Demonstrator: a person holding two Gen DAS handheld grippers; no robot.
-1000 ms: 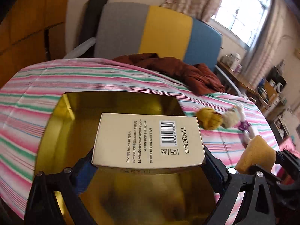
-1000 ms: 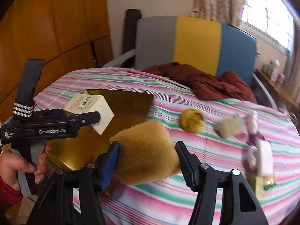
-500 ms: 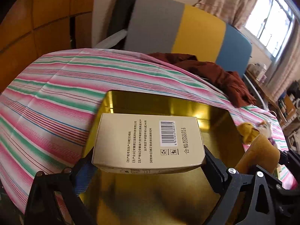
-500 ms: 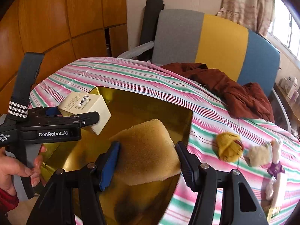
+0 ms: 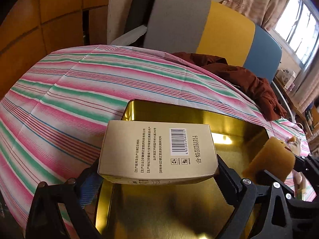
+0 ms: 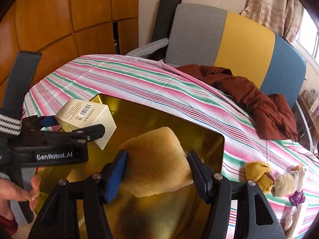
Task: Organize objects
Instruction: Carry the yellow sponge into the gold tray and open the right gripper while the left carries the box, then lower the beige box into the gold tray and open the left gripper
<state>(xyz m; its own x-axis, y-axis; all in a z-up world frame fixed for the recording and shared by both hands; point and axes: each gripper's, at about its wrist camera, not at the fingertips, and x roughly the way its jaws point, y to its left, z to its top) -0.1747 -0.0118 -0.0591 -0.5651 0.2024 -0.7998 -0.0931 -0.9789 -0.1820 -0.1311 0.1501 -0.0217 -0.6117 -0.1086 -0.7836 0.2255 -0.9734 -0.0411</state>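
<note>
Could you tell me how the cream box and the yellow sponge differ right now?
The cream box is rigid, flat-sided and printed with a barcode; the yellow sponge is soft, porous and unprinted. The left gripper holds the box, the right gripper the sponge. Both are over the gold tin.

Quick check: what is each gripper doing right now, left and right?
Left gripper: shut on the cardboard box, over the gold tin.
Right gripper: its jaws have just been opening, sponge between them, grip uncertain.
</note>
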